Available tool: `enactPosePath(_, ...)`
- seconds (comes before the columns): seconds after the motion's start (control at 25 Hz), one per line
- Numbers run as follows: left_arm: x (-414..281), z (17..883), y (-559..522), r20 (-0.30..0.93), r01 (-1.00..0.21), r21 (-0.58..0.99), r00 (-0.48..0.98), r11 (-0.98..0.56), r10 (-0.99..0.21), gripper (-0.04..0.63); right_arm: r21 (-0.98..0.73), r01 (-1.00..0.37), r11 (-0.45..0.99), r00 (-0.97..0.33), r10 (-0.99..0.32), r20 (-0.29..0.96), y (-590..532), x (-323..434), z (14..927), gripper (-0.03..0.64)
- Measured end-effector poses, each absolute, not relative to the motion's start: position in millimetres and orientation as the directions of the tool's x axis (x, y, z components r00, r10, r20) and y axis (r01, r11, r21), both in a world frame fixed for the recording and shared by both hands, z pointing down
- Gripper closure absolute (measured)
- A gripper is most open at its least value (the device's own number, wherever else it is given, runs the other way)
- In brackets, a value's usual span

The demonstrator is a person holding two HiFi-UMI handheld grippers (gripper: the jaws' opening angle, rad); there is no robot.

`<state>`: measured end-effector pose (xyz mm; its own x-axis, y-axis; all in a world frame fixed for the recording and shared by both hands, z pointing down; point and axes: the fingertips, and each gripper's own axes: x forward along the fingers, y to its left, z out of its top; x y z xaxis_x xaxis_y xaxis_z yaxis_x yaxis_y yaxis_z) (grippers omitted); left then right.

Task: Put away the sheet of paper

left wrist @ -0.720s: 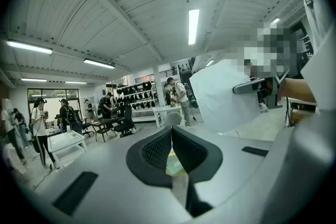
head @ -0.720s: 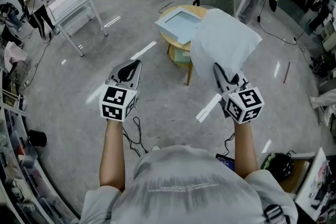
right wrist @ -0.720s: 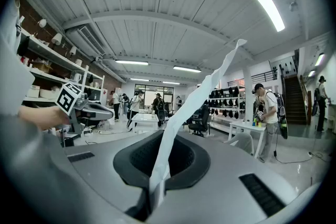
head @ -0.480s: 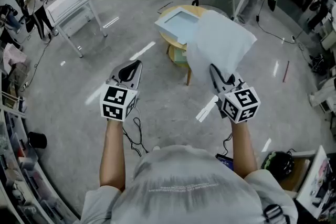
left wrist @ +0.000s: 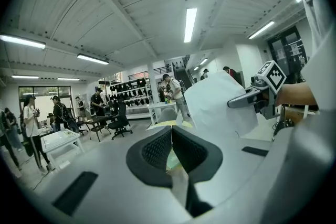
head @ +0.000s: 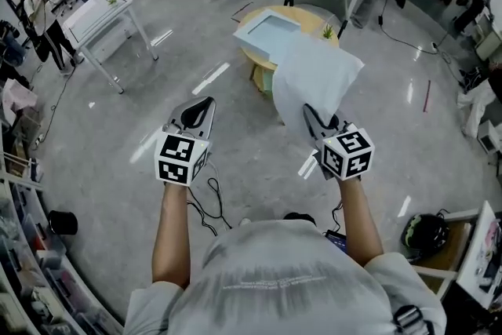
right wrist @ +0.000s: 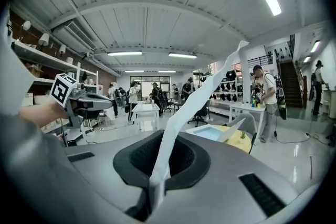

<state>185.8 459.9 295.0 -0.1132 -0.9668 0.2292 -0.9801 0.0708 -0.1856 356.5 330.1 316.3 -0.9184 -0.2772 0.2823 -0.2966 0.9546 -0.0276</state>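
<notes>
Right gripper point(right wrist: 160, 159) jaws pinched on sheet of paper point(right wrist: 202, 94); sheet seen edge-on, rising up and right from pads, top corner curling. Left gripper point(right wrist: 97, 103) at left, level, marker cube point(right wrist: 63, 89) at its rear, hand point(right wrist: 37, 111) behind. Beyond jaws, round wooden table point(right wrist: 251, 146) with pale blue tray point(right wrist: 210, 132), small plant point(right wrist: 242, 136). Person point(right wrist: 266, 97) standing at white table point(right wrist: 245, 108)

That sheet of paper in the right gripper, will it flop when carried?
Probably floppy: the sheet of paper curves above the right gripper, pinched at one edge only. Likely light, so moving air may swing it.
</notes>
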Motion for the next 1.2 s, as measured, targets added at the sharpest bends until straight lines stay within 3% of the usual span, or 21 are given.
enactPosePath(0.6, 124.1, 344.0, 455.6, 0.295, -0.986, -0.136, -0.135, 0.098, -0.946, 0.577, -0.087, -0.256, 0.963, -0.911, -0.21, 0.356, 330.9, 290.7, 364.6, 0.589)
enactPosePath(0.92, 64.4, 347.6, 349.6, 0.317, -0.982, -0.158, -0.15, 0.104, -0.936, 0.577, -0.123, -0.243, 0.962, -0.936, -0.199, 0.291, 226.9, 227.3, 356.5, 0.589)
enactPosePath(1.2, 27.3, 353.4, 233.5, 0.357, -0.987, -0.142, -0.124, 0.077, -0.926, 0.577, -0.217, -0.246, 0.945, -0.932, -0.169, 0.32, 132.4, 182.4, 374.1, 0.589)
